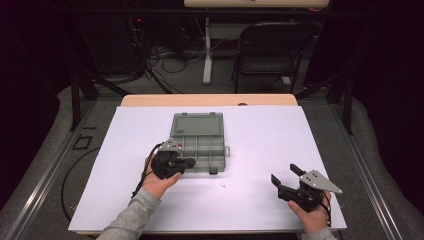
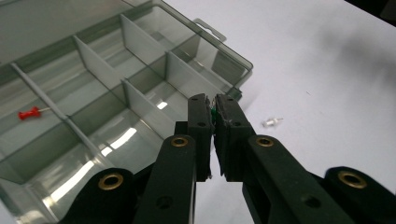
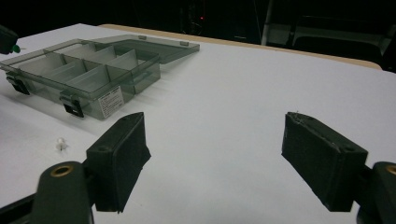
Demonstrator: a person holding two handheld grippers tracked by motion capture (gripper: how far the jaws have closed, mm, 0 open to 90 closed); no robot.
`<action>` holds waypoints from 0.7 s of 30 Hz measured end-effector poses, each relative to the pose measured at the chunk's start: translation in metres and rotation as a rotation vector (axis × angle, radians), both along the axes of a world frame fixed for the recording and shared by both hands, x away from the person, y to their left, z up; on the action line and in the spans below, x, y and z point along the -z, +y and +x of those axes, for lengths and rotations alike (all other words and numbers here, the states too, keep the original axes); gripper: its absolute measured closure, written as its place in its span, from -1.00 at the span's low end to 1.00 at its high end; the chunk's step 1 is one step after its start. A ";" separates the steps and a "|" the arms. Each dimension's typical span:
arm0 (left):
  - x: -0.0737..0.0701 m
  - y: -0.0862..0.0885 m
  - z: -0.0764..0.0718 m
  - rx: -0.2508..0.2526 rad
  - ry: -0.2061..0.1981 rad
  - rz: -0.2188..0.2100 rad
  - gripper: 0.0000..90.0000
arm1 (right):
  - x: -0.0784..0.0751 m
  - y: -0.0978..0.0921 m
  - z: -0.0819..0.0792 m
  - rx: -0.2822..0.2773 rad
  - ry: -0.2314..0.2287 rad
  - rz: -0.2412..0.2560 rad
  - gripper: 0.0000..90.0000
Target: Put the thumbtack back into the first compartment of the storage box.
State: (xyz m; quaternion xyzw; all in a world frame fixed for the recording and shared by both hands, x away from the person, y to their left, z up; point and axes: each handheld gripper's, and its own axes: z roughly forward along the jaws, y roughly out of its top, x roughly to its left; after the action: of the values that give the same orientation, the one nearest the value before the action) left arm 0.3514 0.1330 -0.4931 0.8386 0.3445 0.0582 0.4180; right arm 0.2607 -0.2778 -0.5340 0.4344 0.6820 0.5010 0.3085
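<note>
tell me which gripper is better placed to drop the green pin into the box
Left. The left gripper is shut on the green pushpin right at the organizer box's near edge; the right gripper is open, off to the side.

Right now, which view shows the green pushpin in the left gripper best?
The left gripper view: the green pushpin sits pinched between the shut jaws of the left gripper, near the organizer box. The right gripper view catches a green speck at its left edge. In the high view the pin is too small to make out.
</note>
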 end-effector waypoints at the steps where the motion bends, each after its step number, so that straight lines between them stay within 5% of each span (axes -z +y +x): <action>1: -0.001 0.000 0.001 -0.004 0.001 0.001 0.90 | 0.000 0.000 0.000 0.000 0.000 0.000 -0.52; 12: -0.022 0.003 0.027 -0.081 -0.014 0.040 0.90 | 0.001 0.001 0.001 0.004 0.009 0.000 -0.52; 21: -0.023 0.008 0.040 -0.143 -0.024 0.055 0.90 | 0.002 0.000 0.001 0.006 0.015 0.005 -0.52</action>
State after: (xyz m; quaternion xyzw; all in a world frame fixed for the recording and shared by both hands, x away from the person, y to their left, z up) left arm 0.3917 0.1414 -0.4697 0.8223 0.3969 0.1073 0.3935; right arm 0.2613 -0.2775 -0.5356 0.4410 0.6817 0.4986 0.3036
